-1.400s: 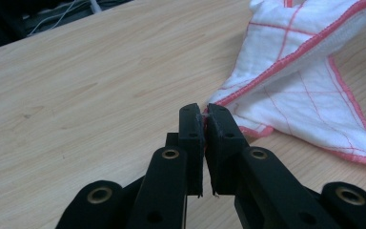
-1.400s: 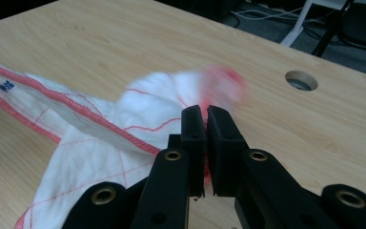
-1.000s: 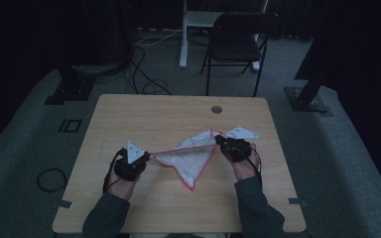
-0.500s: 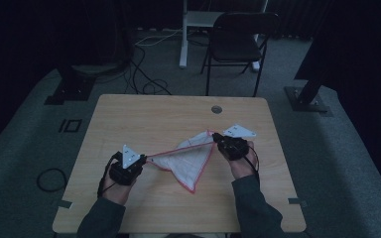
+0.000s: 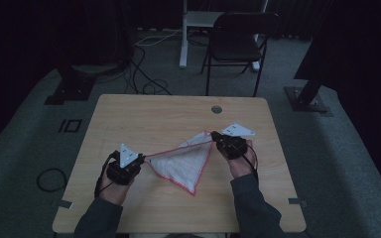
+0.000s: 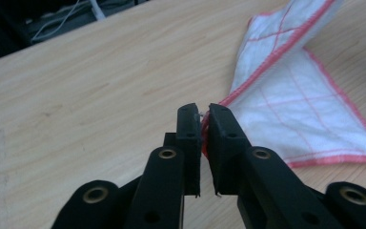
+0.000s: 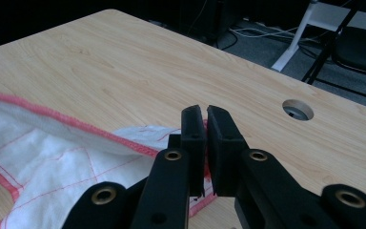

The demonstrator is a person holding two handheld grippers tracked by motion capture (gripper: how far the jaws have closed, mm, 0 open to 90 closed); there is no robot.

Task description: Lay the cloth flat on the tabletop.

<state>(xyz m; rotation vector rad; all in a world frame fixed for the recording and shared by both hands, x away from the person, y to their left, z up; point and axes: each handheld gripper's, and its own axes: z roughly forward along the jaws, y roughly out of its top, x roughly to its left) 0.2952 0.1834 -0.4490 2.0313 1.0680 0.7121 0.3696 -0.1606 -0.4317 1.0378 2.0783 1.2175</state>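
A white cloth (image 5: 183, 163) with red hem and red grid lines lies folded into a triangle on the wooden table (image 5: 149, 114). Its long folded edge runs between the two grippers. My left gripper (image 5: 144, 159) pinches the cloth's left corner. In the left gripper view the red hem (image 6: 203, 128) sits between the jaws (image 6: 204, 112), which have just been opening a little and stand nearly together. My right gripper (image 5: 213, 137) is shut on the cloth's right corner. In the right gripper view the cloth (image 7: 52, 157) spreads to the left of the closed jaws (image 7: 204, 114).
A round cable hole (image 5: 216, 109) sits near the table's far edge, also seen beside the right gripper (image 7: 298, 109). A dark folding chair (image 5: 238, 39) and a white stand (image 5: 193, 20) are on the floor beyond. Cables lie on the carpet at left.
The left hand has slipped slightly toward the near-left. The right hand and the cloth's free point have stayed about where they were.
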